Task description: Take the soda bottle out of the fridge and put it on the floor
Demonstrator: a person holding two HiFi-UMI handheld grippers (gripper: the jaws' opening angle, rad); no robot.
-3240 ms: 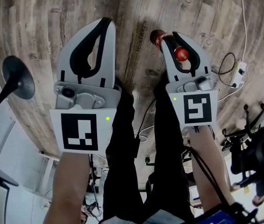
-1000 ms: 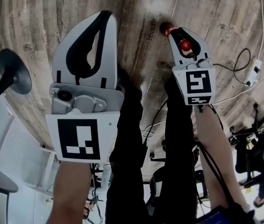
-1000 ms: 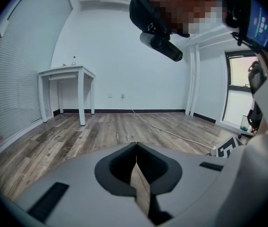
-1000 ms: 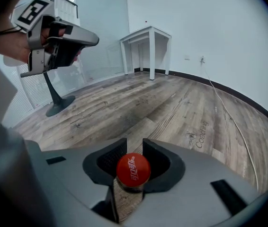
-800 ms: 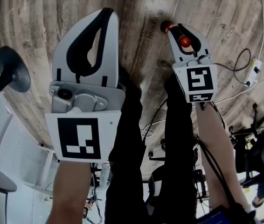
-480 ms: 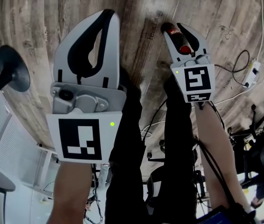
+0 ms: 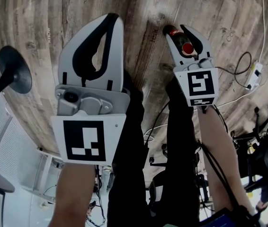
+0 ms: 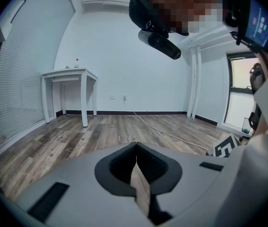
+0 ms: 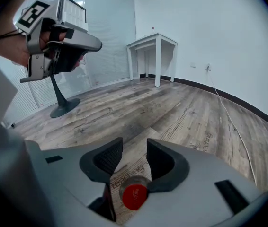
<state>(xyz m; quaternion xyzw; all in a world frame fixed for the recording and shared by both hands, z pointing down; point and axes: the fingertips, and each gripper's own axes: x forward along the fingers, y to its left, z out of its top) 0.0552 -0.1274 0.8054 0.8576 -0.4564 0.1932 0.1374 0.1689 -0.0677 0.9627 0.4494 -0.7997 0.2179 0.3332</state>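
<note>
The soda bottle [image 7: 187, 48], dark with a red cap, stands upright on the wooden floor [image 7: 138, 4]. My right gripper [image 7: 179, 30] hangs low around its neck. In the right gripper view the cap [image 9: 134, 196] sits deep between the jaws of the right gripper [image 9: 134, 156]. The jaws are opening, with floor showing between the fingertips and no pad squeezing the bottle. My left gripper [image 7: 111, 19] is held higher at the left and is shut on nothing. In the left gripper view the left gripper [image 8: 136, 146] shows both jaws meeting along one line.
A black round stand base [image 7: 14, 70] rests on the floor at the left, also the stand base [image 9: 64, 109]. A white table [image 8: 70, 74] stands by the far wall. A cable and power strip [image 7: 253, 70] lie at the right. The person's dark trouser legs [image 7: 134, 150] are below.
The right gripper went down toward the floor with the bottle, then its jaws spread apart around the neck. The left gripper has hardly moved.
</note>
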